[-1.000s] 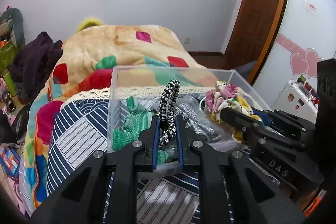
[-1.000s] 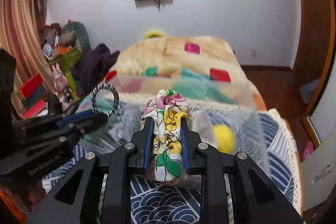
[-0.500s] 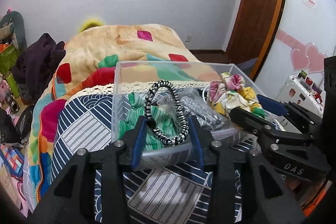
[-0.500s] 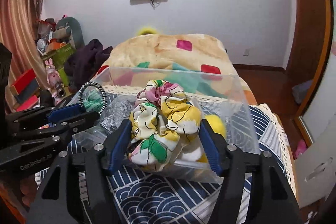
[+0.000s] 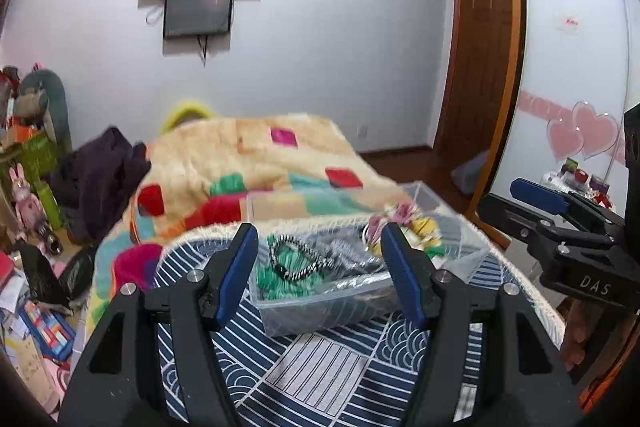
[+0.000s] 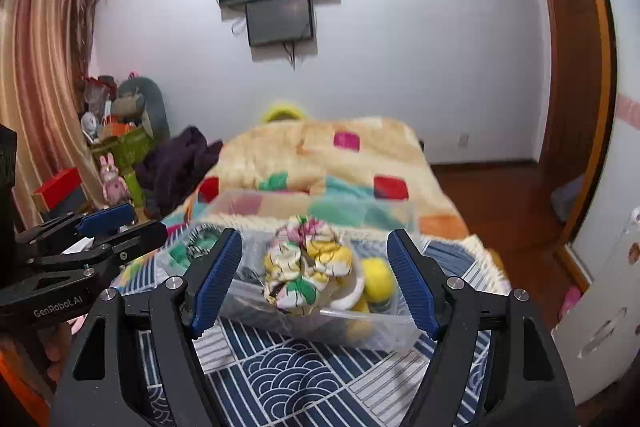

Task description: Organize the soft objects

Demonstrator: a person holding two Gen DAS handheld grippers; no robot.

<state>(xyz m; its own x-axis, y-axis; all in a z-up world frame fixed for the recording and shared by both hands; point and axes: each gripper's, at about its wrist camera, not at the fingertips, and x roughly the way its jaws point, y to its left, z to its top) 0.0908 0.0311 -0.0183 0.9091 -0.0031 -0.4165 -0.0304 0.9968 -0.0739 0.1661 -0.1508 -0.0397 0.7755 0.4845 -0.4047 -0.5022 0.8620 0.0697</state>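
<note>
A clear plastic bin (image 5: 320,311) stands on the blue patterned cloth (image 5: 312,379) on the bed. Inside lie a black-and-white hair band (image 5: 296,261) on green fabric (image 5: 276,279), a silver item, and a floral scrunchie (image 5: 404,223). My left gripper (image 5: 318,275) is open and empty, pulled back from the bin. In the right wrist view the scrunchie (image 6: 308,263) rests in the bin (image 6: 376,327) beside a yellow ball (image 6: 376,279). My right gripper (image 6: 314,279) is open and empty in front of it.
A fluffy patchwork blanket (image 5: 248,155) covers the bed behind the bin. A dark purple garment (image 5: 100,167) lies at the bed's left edge. Toys and boxes (image 6: 120,155) crowd the floor at left. A wooden door (image 5: 476,67) and a white wardrobe (image 5: 572,47) stand at right.
Both grippers opened, dropping the hair band and the scrunchie into the bin, then pulled back and up away from it.
</note>
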